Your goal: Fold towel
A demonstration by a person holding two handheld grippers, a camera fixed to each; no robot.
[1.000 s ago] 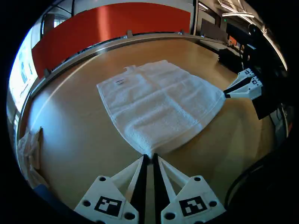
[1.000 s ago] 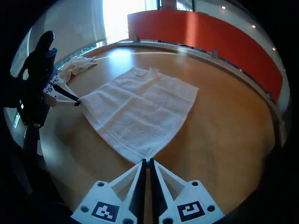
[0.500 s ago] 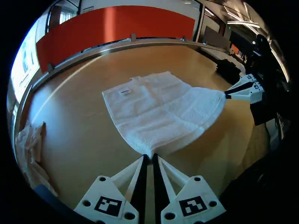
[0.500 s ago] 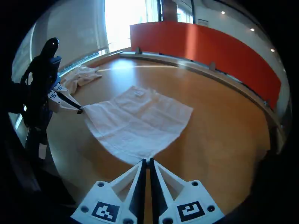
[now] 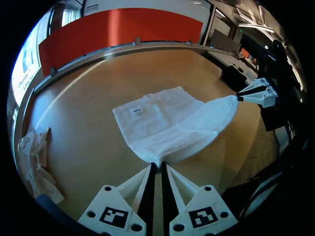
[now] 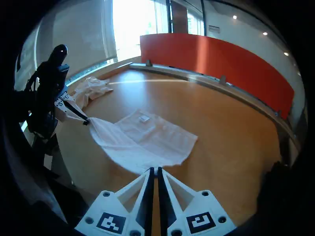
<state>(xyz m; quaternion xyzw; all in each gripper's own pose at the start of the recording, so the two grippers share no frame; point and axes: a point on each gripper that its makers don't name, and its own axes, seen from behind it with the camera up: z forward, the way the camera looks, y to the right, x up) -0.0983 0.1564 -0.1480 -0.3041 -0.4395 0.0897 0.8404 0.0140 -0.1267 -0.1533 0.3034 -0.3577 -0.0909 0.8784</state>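
Two towel [image 5: 169, 122] corners pinched by left gripper [image 5: 157, 164] and right gripper [image 6: 153, 170]

Wooden table [image 5: 90, 129], orange partition [image 6: 236, 65], bright window [image 6: 134, 27] behind.

We are finding no word, number or brand that can be read. A small tag [image 5: 136, 110] is sitting on the towel [image 5: 173, 122] near its far edge, and it is showing too small for us to make out any print. Nearer to us than the towel, we are seeing black-and-white square markers [image 5: 113, 217] on the left gripper [image 5: 157, 164] and on the right gripper [image 6: 153, 169]. They are carrying block patterns, not letters.
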